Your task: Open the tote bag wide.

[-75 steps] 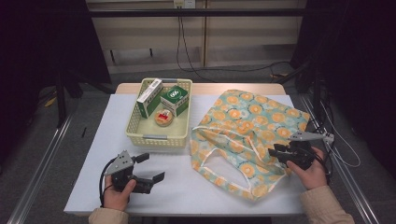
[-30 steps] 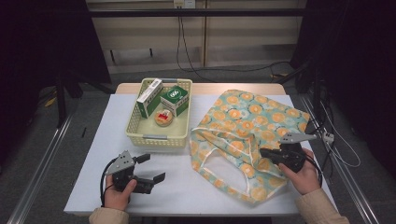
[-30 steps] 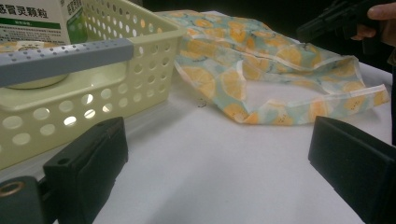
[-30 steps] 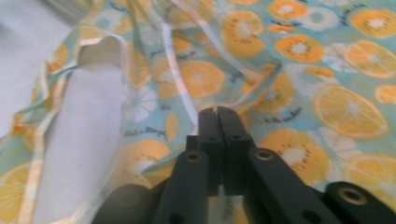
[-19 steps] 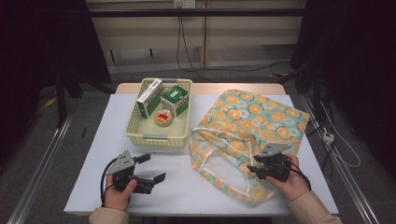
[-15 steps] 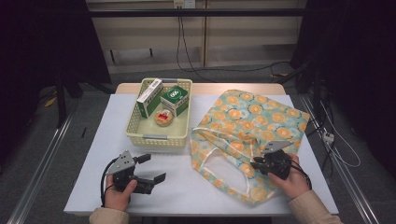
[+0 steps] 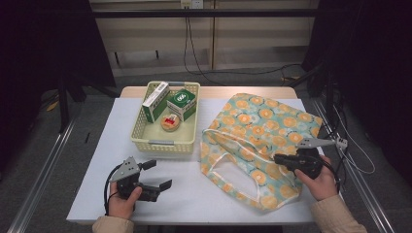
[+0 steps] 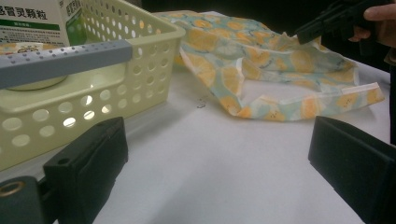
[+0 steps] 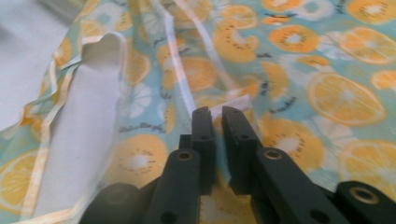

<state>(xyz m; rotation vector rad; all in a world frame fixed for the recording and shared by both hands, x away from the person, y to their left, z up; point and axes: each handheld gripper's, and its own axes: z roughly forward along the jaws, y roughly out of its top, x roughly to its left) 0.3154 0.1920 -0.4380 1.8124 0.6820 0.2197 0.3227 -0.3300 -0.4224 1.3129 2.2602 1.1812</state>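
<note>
Jaws of the right gripper (image 9: 218,116) pinch the fruit-print bag (image 9: 289,93) strap between them.

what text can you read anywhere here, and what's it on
"感冒灵颗粒": white and green box in the basket, top row cut off by the picture's edge.
Smaller green line under it: too blurred to read.
Green box: round white logo, too small to read.
Round tin: red mark, unreadable.
Bag: dark script between the fruit slices, too blurred to read.
</note>
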